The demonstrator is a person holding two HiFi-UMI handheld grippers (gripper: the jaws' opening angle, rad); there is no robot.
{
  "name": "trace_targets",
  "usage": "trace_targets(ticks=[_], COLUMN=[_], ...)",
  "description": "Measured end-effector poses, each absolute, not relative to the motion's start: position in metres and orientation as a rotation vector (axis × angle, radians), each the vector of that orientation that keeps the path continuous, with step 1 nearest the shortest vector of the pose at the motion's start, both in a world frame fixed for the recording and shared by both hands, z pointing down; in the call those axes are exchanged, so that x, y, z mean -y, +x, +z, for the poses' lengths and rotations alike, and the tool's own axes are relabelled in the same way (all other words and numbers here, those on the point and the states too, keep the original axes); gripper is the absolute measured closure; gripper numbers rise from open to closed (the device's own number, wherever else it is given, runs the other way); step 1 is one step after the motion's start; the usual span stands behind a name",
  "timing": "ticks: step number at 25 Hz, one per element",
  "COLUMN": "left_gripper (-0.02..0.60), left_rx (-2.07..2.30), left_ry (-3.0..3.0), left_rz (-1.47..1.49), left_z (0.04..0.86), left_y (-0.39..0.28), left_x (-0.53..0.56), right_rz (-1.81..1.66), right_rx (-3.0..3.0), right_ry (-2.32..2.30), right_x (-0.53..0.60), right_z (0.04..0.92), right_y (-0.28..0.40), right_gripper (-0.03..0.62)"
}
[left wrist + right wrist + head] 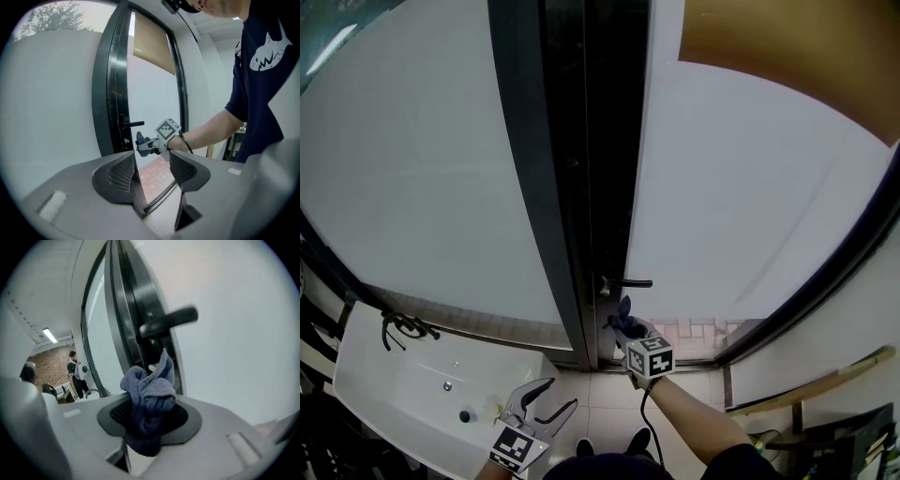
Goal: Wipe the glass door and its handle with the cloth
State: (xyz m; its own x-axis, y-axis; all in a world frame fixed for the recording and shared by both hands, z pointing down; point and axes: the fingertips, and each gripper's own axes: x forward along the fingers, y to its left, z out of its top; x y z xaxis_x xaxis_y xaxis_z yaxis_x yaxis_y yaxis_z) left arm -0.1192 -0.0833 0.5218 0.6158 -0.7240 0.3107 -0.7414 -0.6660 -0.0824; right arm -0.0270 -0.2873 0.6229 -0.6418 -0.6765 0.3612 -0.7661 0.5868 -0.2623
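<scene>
Nearest, low at six o'clock, hangs the left gripper (559,394), its claw spread wide with nothing in it. One right gripper (622,330) pinches the one blue cloth (149,394), bunched up, close at six o'clock of the single black lever handle (630,282). I count two pale panes: the glass door (750,206) at two o'clock and another pane (422,159) at ten, with a dark frame (548,187) between them. One white sink (394,394) sits at eight o'clock beside pale floor tiles (605,403).

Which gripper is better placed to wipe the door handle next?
Right. The right gripper is shut on the blue cloth, just below the door handle. The left gripper is open and empty, farther back beside the sink.
</scene>
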Motion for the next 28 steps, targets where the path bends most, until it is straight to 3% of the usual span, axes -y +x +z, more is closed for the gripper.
trace_targets(ticks=[9,28], left_gripper=[0.351,0.353], left_rx=[1.047,0.882], left_ry=[2.878,2.92], left_rz=[0.446,0.413], left_z=[0.526,0.538], left_y=[-0.123,-0.073], left_x=[0.065,0.004], right_rz=[0.61,0.571], right_rx=[2.795,2.804], right_ry=[1.444,1.505], right_x=[0.157,0.025], right_z=[0.525,0.498], right_y=[0.046,0.082], right_gripper=[0.448,0.448])
